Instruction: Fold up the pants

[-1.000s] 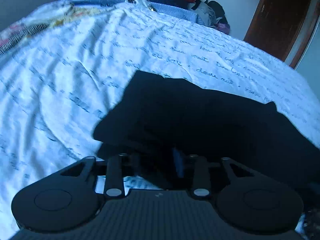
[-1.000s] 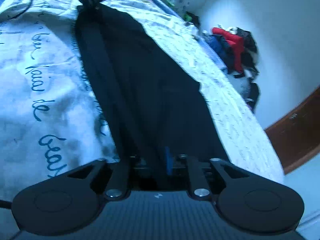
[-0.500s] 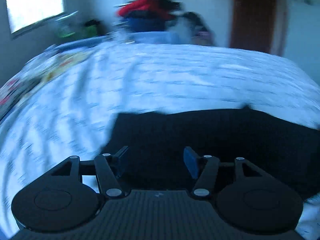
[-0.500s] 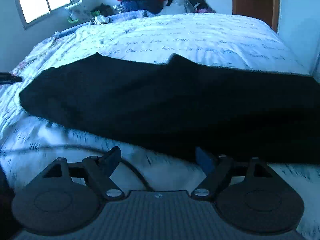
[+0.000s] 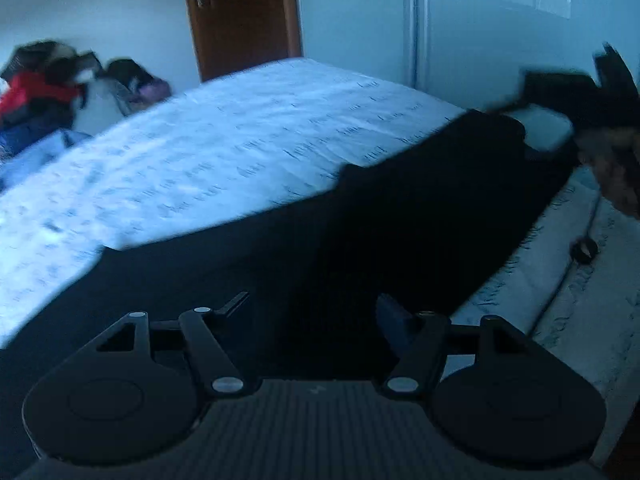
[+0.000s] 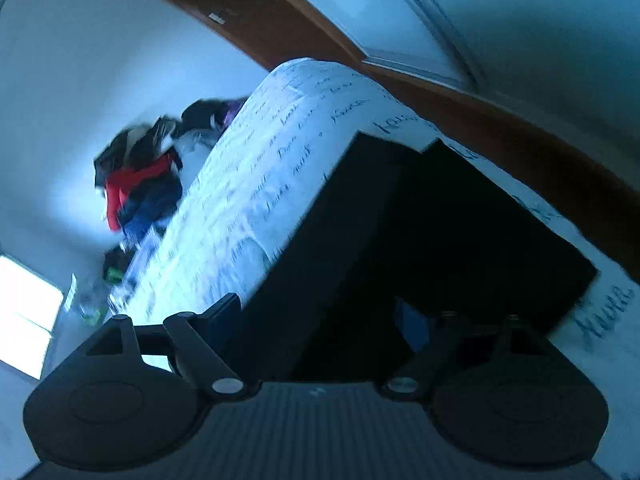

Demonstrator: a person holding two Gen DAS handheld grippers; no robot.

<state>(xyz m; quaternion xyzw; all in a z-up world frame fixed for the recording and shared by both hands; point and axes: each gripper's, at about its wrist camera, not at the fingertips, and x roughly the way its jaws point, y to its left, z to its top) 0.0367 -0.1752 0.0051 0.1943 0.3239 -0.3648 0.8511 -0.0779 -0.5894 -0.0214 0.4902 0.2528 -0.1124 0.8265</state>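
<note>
We are looking at a bed (image 5: 248,152) filling the middle of both views, its white cover printed with script, bare across the upper left. The black pants (image 5: 360,240) are lying flat as a long band from lower left to right in the left view, close to the near edge. A clothes pile (image 5: 44,92) is sitting at far left, beyond the bed. Our left gripper (image 5: 312,312) is standing wide over the pants, gripping nothing; the right gripper (image 6: 316,312) likewise. Both jaws have just been opening, having let go the cloth they pinched a second ago. No containers are showing.
</note>
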